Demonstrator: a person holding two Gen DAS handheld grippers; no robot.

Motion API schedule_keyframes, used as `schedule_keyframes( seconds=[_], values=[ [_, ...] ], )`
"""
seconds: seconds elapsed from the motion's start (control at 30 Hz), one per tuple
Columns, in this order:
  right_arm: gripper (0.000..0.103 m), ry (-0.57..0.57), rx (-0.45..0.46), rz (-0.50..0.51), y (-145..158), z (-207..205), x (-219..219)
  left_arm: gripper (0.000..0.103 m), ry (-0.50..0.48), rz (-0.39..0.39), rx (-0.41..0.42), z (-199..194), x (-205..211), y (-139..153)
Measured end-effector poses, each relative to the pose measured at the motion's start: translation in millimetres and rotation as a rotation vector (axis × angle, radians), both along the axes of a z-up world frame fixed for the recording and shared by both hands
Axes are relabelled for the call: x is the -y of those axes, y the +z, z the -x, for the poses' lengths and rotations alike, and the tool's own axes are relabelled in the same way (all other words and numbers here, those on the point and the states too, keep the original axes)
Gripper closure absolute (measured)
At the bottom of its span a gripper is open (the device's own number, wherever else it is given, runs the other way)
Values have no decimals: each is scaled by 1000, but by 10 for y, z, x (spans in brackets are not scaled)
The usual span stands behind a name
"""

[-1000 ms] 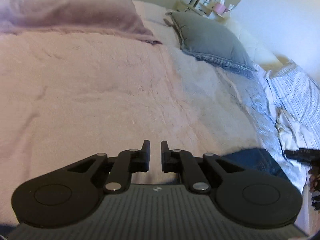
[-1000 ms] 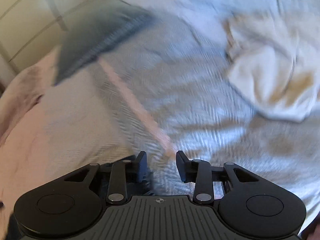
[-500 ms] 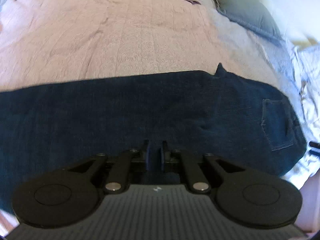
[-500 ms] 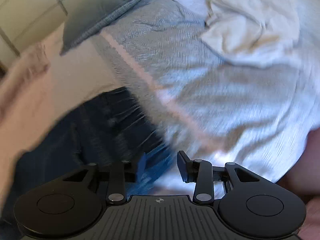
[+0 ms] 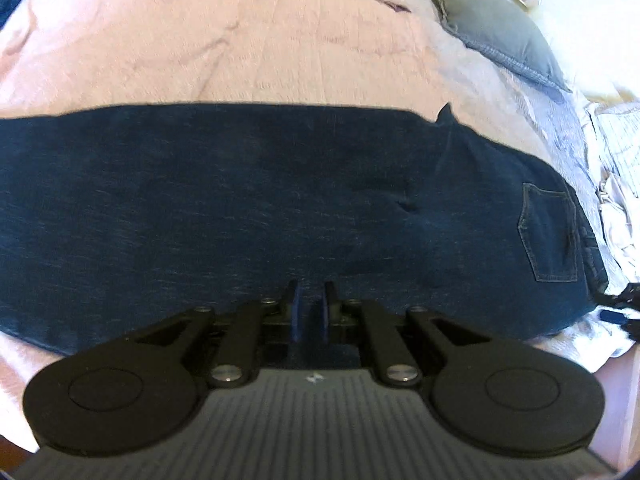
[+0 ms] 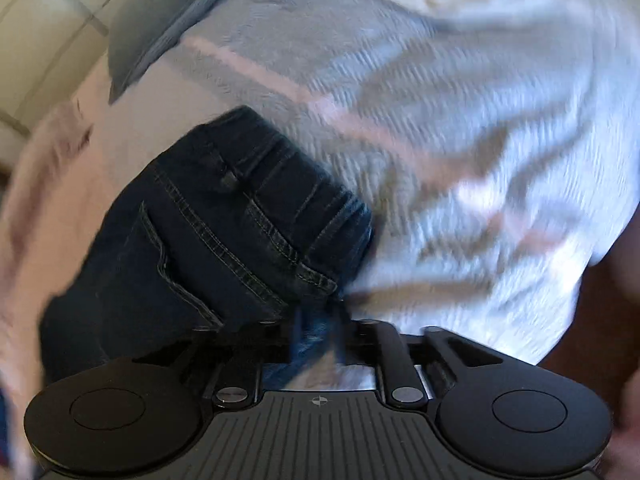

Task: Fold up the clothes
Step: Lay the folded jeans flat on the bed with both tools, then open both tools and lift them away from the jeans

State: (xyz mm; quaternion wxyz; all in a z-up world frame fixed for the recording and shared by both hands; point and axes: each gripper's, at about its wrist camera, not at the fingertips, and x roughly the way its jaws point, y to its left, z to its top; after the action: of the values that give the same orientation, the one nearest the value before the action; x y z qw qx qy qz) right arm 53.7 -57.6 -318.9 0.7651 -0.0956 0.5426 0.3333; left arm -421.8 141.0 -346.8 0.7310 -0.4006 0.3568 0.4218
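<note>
I am reading the left gripper point(image 5: 311, 307) as nearly clenched, a thin slot between its two fingers with dark denim in and behind it; whether cloth is actually pinched there I cannot tell. The right gripper point(image 6: 318, 330) is smeared by motion blur, its fingers are standing somewhat apart with blue cloth showing between them at the corner of the waistband point(image 6: 280, 216), and I cannot tell if they are gripping or merely hovering over it. Working outward: the jeans point(image 5: 280, 208) are lying across the pink bedspread point(image 5: 200, 40) as one long flat band running from 9 o'clock to 3 o'clock in the left view, back pocket point(image 5: 550, 232) facing up at 3 o'clock. In the right view the waist end is filling the 9 o'clock side, with a pale grey blanket point(image 6: 460, 140) spreading from 12 to 3 o'clock. A grey pillow point(image 5: 500, 36) is sitting at 1 o'clock in the left view, and rumpled white laundry point(image 5: 616, 200) at 3 o'clock just past the waist end. Progress, as a judgement: the jeans appear to be lying leg on leg, a single band, so the lengthwise fold looks done; the crosswise folds that would make a compact stack are not showing. The white pile appears unfolded.
</note>
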Motion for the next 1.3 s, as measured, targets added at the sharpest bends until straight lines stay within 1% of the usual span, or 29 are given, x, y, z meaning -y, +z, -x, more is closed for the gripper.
schedule_keyframes(
  seconds=[0.03,0.1,0.13,0.2,0.23,0.3,0.33,0.43,0.47,0.53,0.6,0.67,0.7,0.73,0.77,0.8,0.9,0.93,0.97,1.0,1.03,1.07,1.1,1.17,1.2,1.23,1.3],
  values=[
    [65,29,82,15,96,95,-45,97,7,-5,-3,12,14,-2],
    [63,157,204,-39,239,371,-146,97,22,-16,-9,36,42,-5],
    [60,223,264,-69,310,510,-196,97,29,-22,-12,48,57,-7],
    [58,352,228,-105,218,712,-298,97,44,-32,-18,72,85,-10],
    [58,404,213,-96,118,788,-335,97,52,-38,-21,84,99,-12],
    [59,474,206,45,-191,884,-400,98,66,-48,-27,108,127,-15],
    [59,489,210,62,-267,889,-369,98,80,-53,-33,138,140,-6],
    [59,484,217,70,-132,875,-346,98,189,-69,-84,420,158,144],
    [59,480,225,56,-54,884,-351,96,208,-92,-92,501,184,231],
    [59,471,241,25,108,906,-364,96,235,-123,-106,635,205,345],
    [59,482,215,-37,175,983,-400,96,260,-135,-117,710,194,362],
    [59,515,190,-42,96,1069,-475,96,282,-128,-129,725,170,271],
    [59,544,188,-23,-3,1129,-506,96,286,-121,-137,728,160,184],
    [58,565,191,22,-129,1180,-521,96,288,-114,-149,731,164,104],
    [58,563,198,42,-208,1198,-499,96,289,-110,-158,735,172,46],
    [58,558,206,59,-280,1212,-472,96,289,-116,-154,748,194,74],
    [58,521,217,51,-146,1223,-447,96,303,-148,-141,823,242,163],
    [58,507,225,41,-75,1242,-448,96,313,-164,-134,867,248,196],
    [58,505,207,12,-53,1283,-450,96,325,-177,-132,916,248,218],
    [58,504,185,-20,-38,1327,-452,96,337,-166,-145,989,222,183],
    [58,503,164,-52,-22,1370,-453,97,346,-133,-156,1065,182,120],
    [58,515,157,-8,-109,1435,-494,100,349,-99,-151,1140,138,75],
    [58,527,152,46,-208,1503,-540,100,350,-72,-137,1203,96,82],
    [58,554,226,98,-160,1672,-580,99,338,-46,-141,1266,21,212],
    [58,562,226,112,-76,1750,-597,99,328,-51,-165,1285,-3,311],
    [58,556,202,110,11,1793,-591,98,318,-54,-190,1304,-29,413],
    [58,507,150,92,235,1863,-578,97,299,-46,-231,1346,-86,634]
  ],
)
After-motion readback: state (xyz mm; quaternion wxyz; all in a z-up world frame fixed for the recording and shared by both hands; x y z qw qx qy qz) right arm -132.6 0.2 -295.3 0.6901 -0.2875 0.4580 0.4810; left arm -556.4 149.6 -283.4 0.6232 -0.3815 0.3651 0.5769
